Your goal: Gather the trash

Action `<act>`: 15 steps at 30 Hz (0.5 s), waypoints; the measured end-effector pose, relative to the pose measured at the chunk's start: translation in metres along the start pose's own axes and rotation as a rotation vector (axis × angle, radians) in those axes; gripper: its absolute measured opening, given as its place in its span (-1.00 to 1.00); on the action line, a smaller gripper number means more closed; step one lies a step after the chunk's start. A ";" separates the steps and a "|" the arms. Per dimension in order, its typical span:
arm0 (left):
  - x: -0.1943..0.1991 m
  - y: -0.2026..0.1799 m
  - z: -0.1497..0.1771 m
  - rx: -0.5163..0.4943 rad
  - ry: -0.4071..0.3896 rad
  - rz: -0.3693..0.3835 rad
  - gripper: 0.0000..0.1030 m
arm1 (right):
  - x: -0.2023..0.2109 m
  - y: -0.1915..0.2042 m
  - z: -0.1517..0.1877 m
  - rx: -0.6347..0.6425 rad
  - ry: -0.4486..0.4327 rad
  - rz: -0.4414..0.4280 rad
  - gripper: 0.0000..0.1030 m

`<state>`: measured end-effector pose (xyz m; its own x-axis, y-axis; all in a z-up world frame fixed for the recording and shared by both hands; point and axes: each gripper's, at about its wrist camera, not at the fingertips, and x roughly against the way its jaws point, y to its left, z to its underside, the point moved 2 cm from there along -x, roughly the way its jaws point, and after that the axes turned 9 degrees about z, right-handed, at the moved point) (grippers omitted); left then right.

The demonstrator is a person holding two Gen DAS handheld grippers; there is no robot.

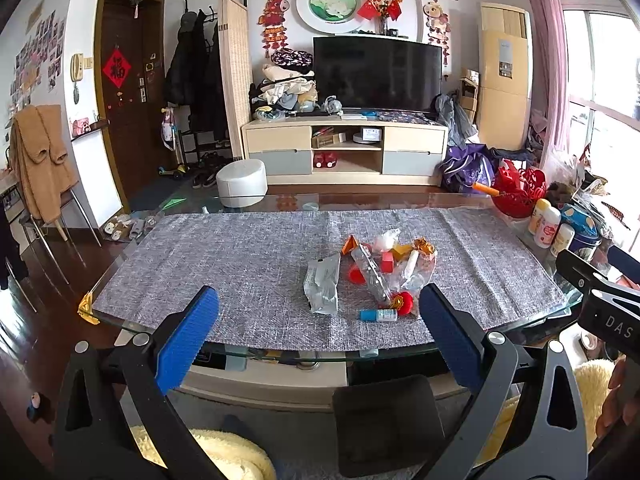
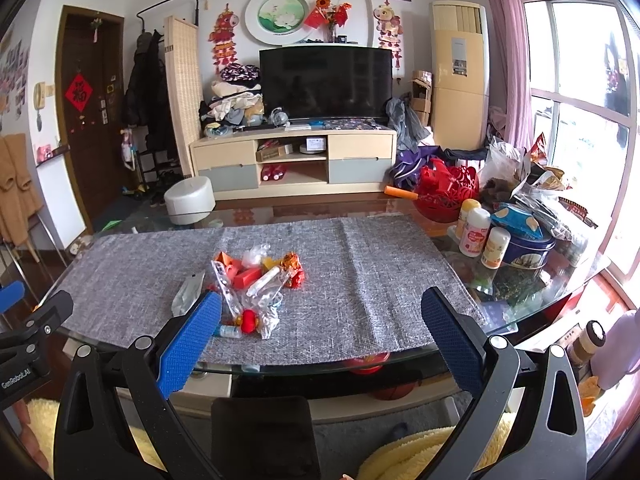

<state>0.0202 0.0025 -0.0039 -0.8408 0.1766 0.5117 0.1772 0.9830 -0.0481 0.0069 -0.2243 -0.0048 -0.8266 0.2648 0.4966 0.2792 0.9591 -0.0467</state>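
Both wide open and empty, left gripper (image 1: 319, 334) facing the trash pile (image 1: 372, 276) mid-mat on the grey table runner (image 1: 240, 264), nearer than right gripper (image 2: 321, 334), pile left of it.

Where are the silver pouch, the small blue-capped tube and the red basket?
silver pouch (image 1: 322, 286): left wrist view, middle of its crinkled face.
blue-capped tube (image 1: 378, 315): left wrist view, middle of its body.
red basket (image 2: 446, 188): right wrist view, its openwork wall.
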 end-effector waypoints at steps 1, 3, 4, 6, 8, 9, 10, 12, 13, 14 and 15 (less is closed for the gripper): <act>0.000 0.000 0.000 0.001 0.000 0.001 0.84 | 0.001 0.000 0.000 0.000 -0.002 0.000 0.94; 0.000 -0.001 0.000 -0.001 -0.002 -0.001 0.84 | 0.002 0.000 0.000 0.000 -0.005 0.001 0.94; 0.001 -0.001 0.000 -0.001 -0.003 -0.001 0.84 | 0.003 0.001 0.001 -0.001 -0.006 0.000 0.94; 0.001 -0.001 0.000 -0.002 -0.003 -0.001 0.84 | 0.003 0.002 0.002 -0.003 -0.004 -0.001 0.94; 0.001 -0.001 0.000 -0.001 -0.004 -0.002 0.84 | 0.004 0.002 0.002 0.001 0.000 -0.002 0.94; 0.001 -0.001 0.000 0.000 -0.004 -0.001 0.84 | 0.005 0.002 0.002 0.001 0.000 -0.004 0.94; 0.001 -0.001 0.000 -0.001 -0.004 -0.001 0.85 | 0.006 0.002 0.002 0.000 -0.003 -0.003 0.94; 0.001 -0.001 0.000 -0.004 -0.003 -0.005 0.84 | 0.007 0.001 0.001 -0.003 -0.005 -0.005 0.94; 0.002 0.000 0.000 -0.005 0.000 -0.008 0.84 | 0.006 0.000 0.000 -0.006 -0.004 -0.006 0.94; 0.001 0.000 0.000 -0.004 0.003 -0.010 0.84 | 0.005 0.000 0.000 -0.007 0.001 -0.006 0.94; 0.002 0.001 0.000 -0.003 0.003 -0.012 0.84 | 0.003 -0.001 0.000 -0.007 0.004 -0.007 0.94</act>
<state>0.0185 0.0036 -0.0028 -0.8414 0.1649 0.5146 0.1687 0.9849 -0.0397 0.0044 -0.2248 -0.0029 -0.8264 0.2574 0.5007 0.2765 0.9603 -0.0373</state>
